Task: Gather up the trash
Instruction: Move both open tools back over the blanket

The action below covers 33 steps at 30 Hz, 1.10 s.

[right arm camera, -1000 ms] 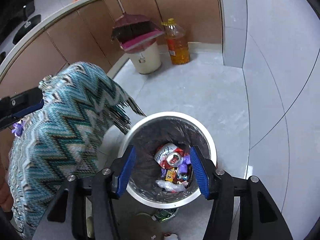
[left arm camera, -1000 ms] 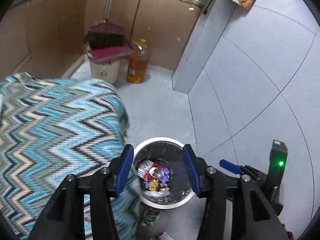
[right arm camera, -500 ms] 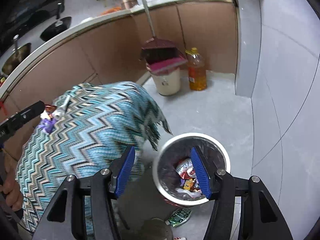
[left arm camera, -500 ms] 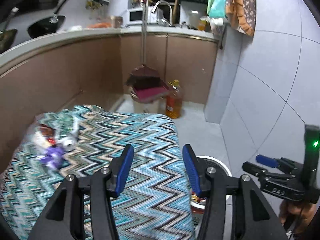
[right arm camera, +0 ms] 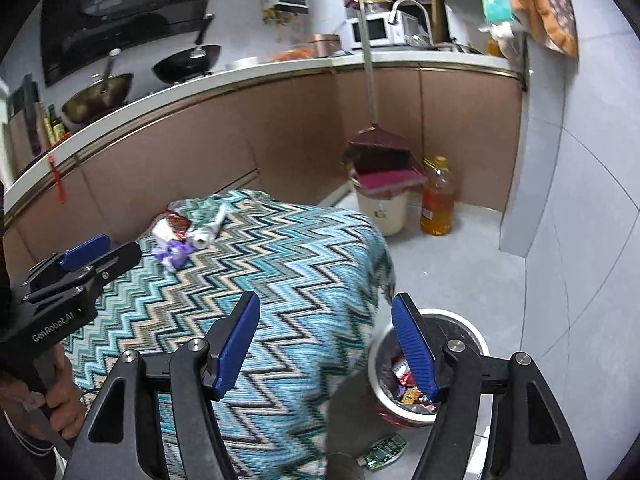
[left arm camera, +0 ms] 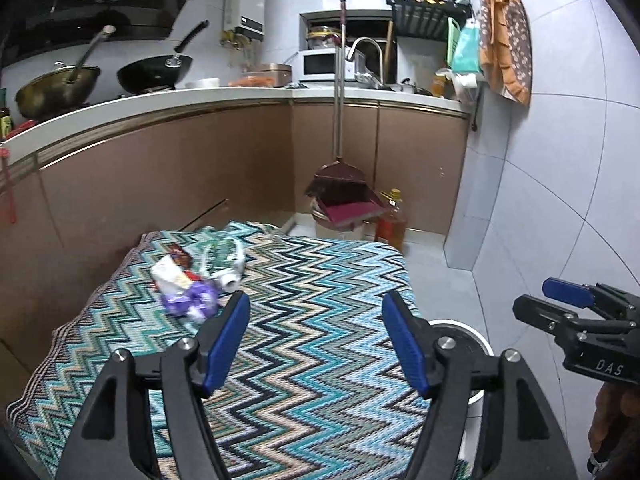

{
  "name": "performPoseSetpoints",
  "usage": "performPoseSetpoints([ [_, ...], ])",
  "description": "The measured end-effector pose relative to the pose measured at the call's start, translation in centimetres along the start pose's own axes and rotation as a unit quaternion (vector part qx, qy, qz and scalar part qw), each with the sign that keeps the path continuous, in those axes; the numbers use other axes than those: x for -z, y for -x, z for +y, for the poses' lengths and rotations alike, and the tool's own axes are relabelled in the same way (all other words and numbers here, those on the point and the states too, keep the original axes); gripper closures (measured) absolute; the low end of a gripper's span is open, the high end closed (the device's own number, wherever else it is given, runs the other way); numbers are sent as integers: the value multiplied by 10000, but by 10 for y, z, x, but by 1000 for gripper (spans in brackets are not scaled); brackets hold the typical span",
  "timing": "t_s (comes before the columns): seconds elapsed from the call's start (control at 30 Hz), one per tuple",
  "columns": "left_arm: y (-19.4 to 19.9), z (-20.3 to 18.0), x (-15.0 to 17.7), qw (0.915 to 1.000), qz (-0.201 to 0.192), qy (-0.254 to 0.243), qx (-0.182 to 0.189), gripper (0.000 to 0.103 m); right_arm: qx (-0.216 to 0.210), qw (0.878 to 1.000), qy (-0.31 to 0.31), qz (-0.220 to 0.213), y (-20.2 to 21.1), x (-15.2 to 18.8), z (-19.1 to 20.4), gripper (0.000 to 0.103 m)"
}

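Blue-padded left tongs (left arm camera: 316, 340) opening, empty, right tongs (right arm camera: 326, 338) opening, empty

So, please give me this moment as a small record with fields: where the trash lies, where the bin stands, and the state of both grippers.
trash on table: pile of wrappers on the zigzag cloth, far left part
bin: trash bin on the floor beside the table, already holds wrappers
floor litter: green wrapper next to the bin
left gripper: jaws opening, nothing between them
right gripper: jaws opening, nothing between them
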<state>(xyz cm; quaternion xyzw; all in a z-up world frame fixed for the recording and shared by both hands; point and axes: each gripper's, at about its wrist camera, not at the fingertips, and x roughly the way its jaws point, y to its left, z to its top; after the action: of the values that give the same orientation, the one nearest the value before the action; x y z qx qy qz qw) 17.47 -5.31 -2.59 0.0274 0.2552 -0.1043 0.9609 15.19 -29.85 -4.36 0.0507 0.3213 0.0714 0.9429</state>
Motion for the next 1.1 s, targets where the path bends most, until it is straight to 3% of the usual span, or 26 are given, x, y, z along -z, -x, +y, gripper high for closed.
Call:
performPoseSetpoints([
  [0.57, 46, 57, 17, 9986, -267, 327, -322, 34, -78, 9989, 435, -172, 28, -2, 70, 35],
  [1.1, 45, 112, 28, 9956, -236, 630, -650, 32, -339, 9960, 818, -102, 12, -13, 118, 35],
])
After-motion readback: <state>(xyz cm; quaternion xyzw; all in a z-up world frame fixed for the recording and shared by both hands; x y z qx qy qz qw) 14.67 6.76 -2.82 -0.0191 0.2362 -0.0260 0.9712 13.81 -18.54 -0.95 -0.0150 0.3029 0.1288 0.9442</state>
